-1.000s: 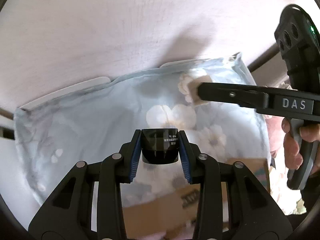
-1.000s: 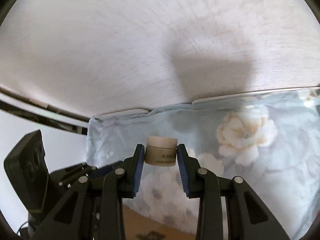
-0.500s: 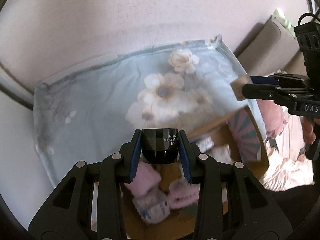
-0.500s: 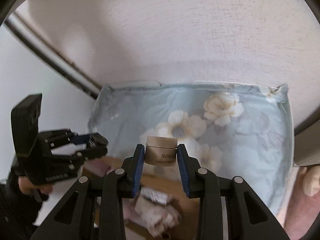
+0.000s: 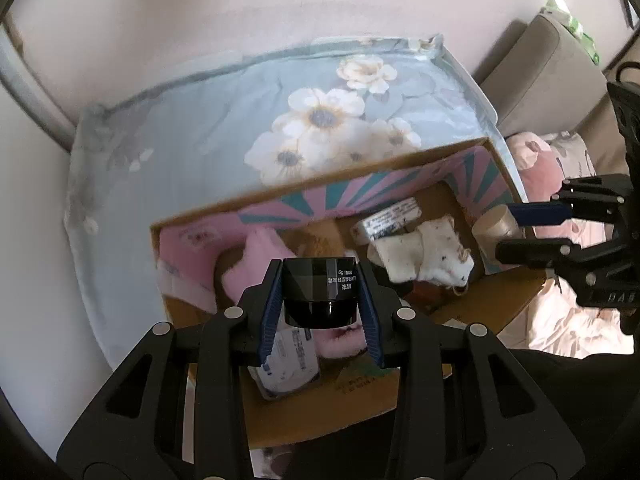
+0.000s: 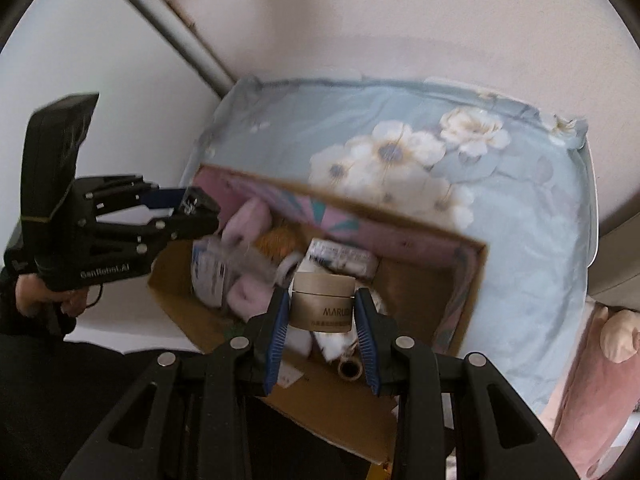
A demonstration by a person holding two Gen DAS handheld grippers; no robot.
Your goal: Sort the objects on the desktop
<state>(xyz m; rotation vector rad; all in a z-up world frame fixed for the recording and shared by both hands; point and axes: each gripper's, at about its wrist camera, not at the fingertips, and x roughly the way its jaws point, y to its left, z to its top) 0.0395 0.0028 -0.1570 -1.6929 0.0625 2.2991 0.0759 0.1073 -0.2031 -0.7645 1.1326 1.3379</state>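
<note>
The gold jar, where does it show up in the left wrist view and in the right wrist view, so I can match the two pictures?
Left wrist view: gold jar at far right, held by the right gripper over the box's right end.
Right wrist view: gold jar at lower centre, clamped between the fingers.
Shared landmark: the cardboard box on the floral cloth.

black jar [image 5: 320, 291]: glossy, faceted lid, inverted, pinched over box | tan jar [image 6: 322, 301]: "MARU" label, upright, pinched over box | box [image 5: 404, 164]: open cardboard, pink-teal inside, holds socks, tubes, on floral cloth
</note>
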